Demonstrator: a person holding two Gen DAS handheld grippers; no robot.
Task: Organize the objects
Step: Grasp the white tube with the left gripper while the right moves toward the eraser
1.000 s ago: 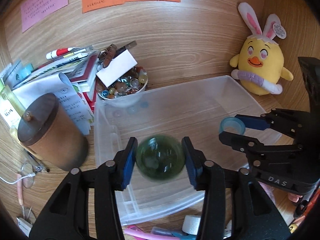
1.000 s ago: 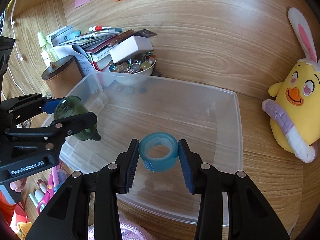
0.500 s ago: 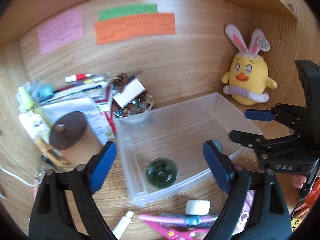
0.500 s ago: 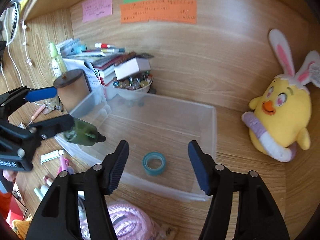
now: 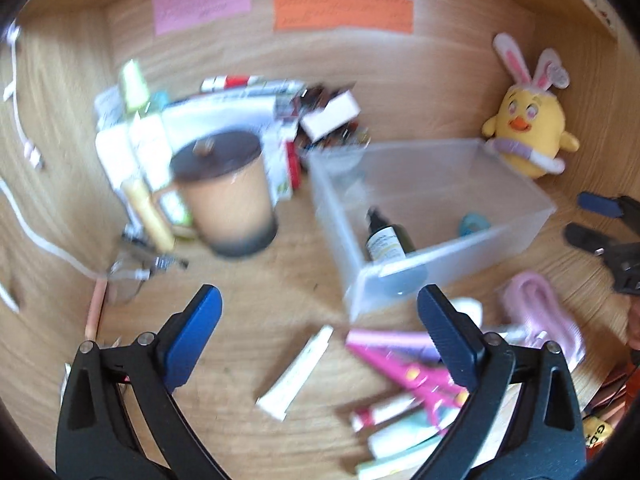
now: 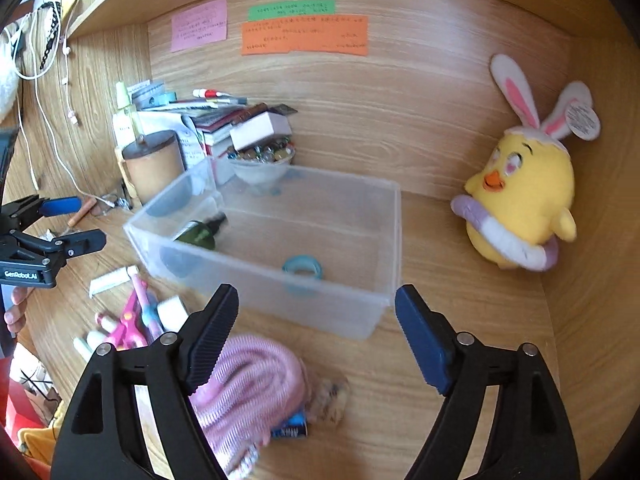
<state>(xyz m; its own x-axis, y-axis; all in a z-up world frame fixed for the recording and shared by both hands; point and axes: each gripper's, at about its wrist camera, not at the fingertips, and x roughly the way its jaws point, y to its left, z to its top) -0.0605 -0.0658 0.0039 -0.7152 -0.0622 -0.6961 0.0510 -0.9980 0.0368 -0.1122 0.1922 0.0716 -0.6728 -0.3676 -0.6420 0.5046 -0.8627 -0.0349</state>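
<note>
The bottle lies on its side in the clear bin, near the left end wall, and the tape roll lies flat on the bin floor. The loose clutter on the table is crowded: a grab at the white tube or pink scissors could nudge neighbours off. Both grippers' jaws have just been opening; the left fingers are spread wide and empty, and the right fingers are also spread, gripping nothing, above the pink coil.
</note>
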